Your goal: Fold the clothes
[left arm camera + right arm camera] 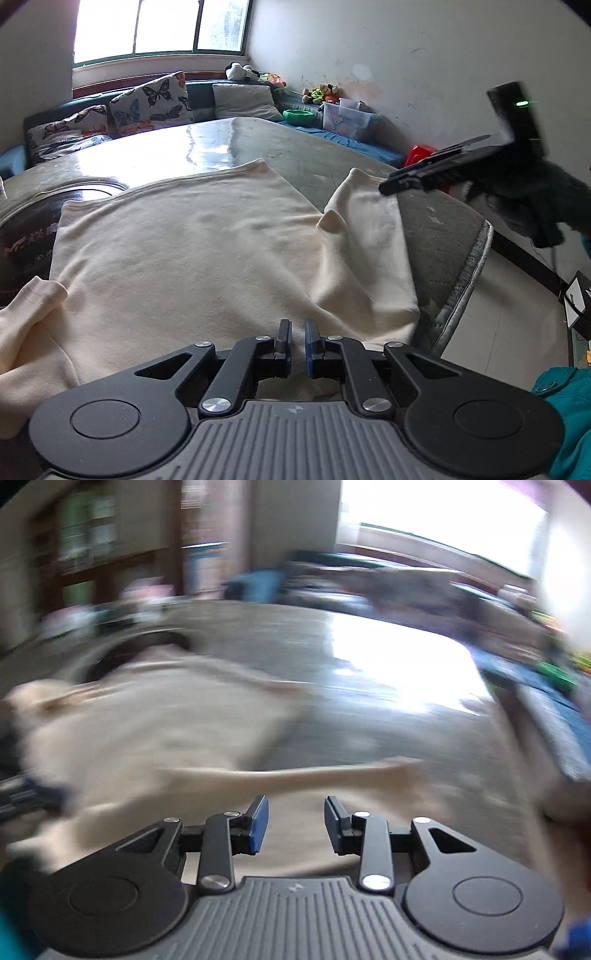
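Note:
A cream long-sleeved top [192,251] lies spread on the table [207,144], one sleeve [369,221] bunched on the right and another [26,314] at the left. My left gripper [297,332] hovers over the near edge of the top, jaws almost together with a thin gap and nothing between them. My right gripper [391,184] is in the air above the right sleeve. In the blurred right wrist view its jaws stand apart, the gripper [295,812] empty over the cream top [147,723].
A dark round inset [33,229] sits in the table at the left, partly under the top. A sofa [236,99] with butterfly cushions, toys and a plastic box runs behind. The table's padded edge [469,280] drops to a tiled floor on the right.

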A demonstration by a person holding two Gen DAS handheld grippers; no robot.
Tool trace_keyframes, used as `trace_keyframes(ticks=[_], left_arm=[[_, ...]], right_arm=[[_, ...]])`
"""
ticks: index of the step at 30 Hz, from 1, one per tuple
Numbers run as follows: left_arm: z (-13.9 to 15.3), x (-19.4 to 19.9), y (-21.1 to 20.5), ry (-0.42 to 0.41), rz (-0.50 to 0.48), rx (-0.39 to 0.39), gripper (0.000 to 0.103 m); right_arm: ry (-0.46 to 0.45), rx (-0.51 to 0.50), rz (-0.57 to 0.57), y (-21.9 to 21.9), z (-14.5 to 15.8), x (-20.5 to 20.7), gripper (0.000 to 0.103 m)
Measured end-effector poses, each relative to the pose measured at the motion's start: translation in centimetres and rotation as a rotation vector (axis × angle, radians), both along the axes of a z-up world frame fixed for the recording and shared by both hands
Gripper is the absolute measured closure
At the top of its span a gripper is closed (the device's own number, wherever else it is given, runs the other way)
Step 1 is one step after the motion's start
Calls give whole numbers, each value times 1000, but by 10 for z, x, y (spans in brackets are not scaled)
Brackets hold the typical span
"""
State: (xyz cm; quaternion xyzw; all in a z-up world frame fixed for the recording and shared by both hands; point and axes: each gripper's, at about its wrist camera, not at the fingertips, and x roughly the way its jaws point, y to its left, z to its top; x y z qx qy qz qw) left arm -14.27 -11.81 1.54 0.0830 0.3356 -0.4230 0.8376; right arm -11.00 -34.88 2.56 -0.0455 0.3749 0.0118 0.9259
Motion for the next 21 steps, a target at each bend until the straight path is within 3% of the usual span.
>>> trace_keyframes(ticks=[3,5,11,13,15,21], left_arm=[[1,-1,-2,-3,-3,8,94],[2,0,-3,-6,-3,13,94],[5,-1,-11,-10,-7,19,94],[5,-2,-14,-10,-15,19,94],[5,-3,-18,-11,-25,20,94],[5,-6,-25,-7,-79,10,94]], right_arm=[[-10,-23,-191,-35,-13,12,69],[-6,13,-263,-54,-22,15,69],[-13,128,-313,-78,-38,19,71],[-25,141,-306,-77,-38,17,89],[-38,116,-318,-77,-34,11,97],[-106,-15,-387,-72,-6,-20,99]])
